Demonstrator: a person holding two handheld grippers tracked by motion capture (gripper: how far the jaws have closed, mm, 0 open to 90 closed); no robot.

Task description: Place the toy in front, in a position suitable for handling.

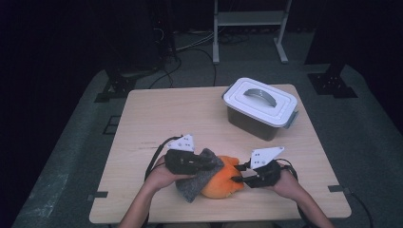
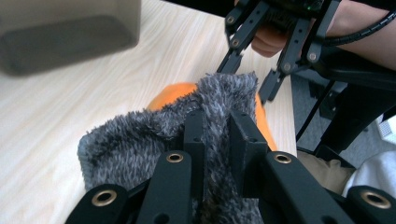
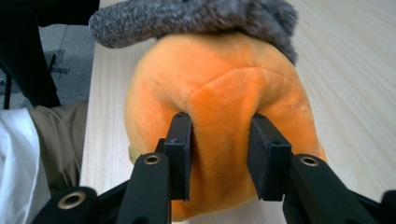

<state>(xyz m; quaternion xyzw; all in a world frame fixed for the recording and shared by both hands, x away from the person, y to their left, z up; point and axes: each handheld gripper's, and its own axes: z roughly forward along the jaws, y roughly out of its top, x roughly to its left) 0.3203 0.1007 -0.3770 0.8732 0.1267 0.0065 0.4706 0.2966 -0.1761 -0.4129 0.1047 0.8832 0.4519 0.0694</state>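
The high view looks down on the table [image 1: 142, 118]; both gripper views closely share the orange plush [image 3: 219, 93].

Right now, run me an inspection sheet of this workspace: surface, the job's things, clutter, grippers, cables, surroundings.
Surface: pale wooden table, bare apart from the items below.
Job's things: orange plush toy near the front edge, grey fuzzy cloth draped over its top.
Clutter: lidded grey box with white lid at the far right.
Grippers: left gripper pinched on a fold of the cloth; right gripper clamped on a bulge of the plush.
Cables: black cable trailing from the left gripper; more cables on the floor beyond the table.
Surroundings: grey carpet, white frame legs, dark background.
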